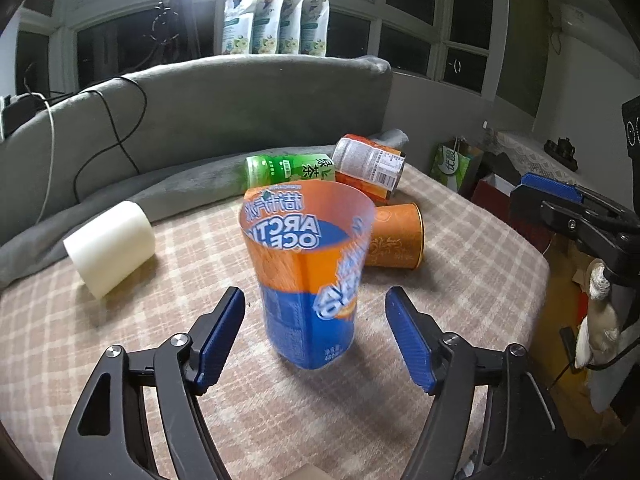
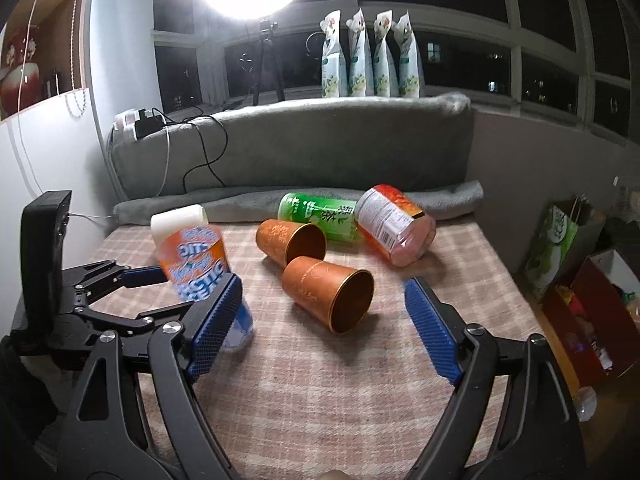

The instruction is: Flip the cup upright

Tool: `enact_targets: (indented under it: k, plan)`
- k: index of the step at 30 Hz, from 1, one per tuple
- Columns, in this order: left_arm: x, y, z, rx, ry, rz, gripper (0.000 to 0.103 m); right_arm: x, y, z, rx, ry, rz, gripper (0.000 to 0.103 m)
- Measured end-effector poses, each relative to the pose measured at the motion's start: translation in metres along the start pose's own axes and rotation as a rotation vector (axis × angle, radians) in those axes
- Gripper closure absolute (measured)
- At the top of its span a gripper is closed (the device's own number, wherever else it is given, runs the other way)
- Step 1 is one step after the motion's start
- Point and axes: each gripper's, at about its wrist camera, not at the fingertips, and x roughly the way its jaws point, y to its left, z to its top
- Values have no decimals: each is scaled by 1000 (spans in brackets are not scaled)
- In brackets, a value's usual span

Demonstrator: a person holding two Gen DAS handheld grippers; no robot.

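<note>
The left gripper [image 1: 316, 334] stands spread wide, its blue pads [image 1: 218, 338] on either side of the orange-and-blue cup [image 1: 308, 276] with a clear gap at each flank, so nothing is pinched or touched. That cup stands upright on the checked tablecloth [image 1: 120, 340], mouth up, dead centre of the left wrist view and just ahead of the fingertips. From the cup, a white roll [image 1: 110, 248] lies on its side at 9 o'clock, well apart; an orange tin [image 1: 396, 236] lies at 2 o'clock just behind it; a green tea can [image 1: 288, 170] and a red-labelled can [image 1: 370, 168] lie at 12 to 1 o'clock near the grey cushion [image 1: 200, 120]. The right gripper [image 2: 322, 316] is likewise spread wide and holds nothing; between its fingers, toward 12 o'clock, a second orange tin [image 2: 328, 292] lies on its side, apart from both pads. In the right wrist view the cup appears at 9 o'clock, partly behind the near pad and somewhat blurred.
</note>
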Motion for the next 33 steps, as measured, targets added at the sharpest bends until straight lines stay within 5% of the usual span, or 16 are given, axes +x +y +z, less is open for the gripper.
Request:
enact_targets:
  k: [11,24,33]
  plan:
    - [-39,3,-5,-64,-84,60,30,-8,1,2,-2,-57,-37,8]
    - [-113,-1,-14,-148,-337,430,23,-7,-2,3,28,-112,-63,0]
    - [-122,6,-15,-211,-370,536,23,-6,-2,2,56,-135,-76,0]
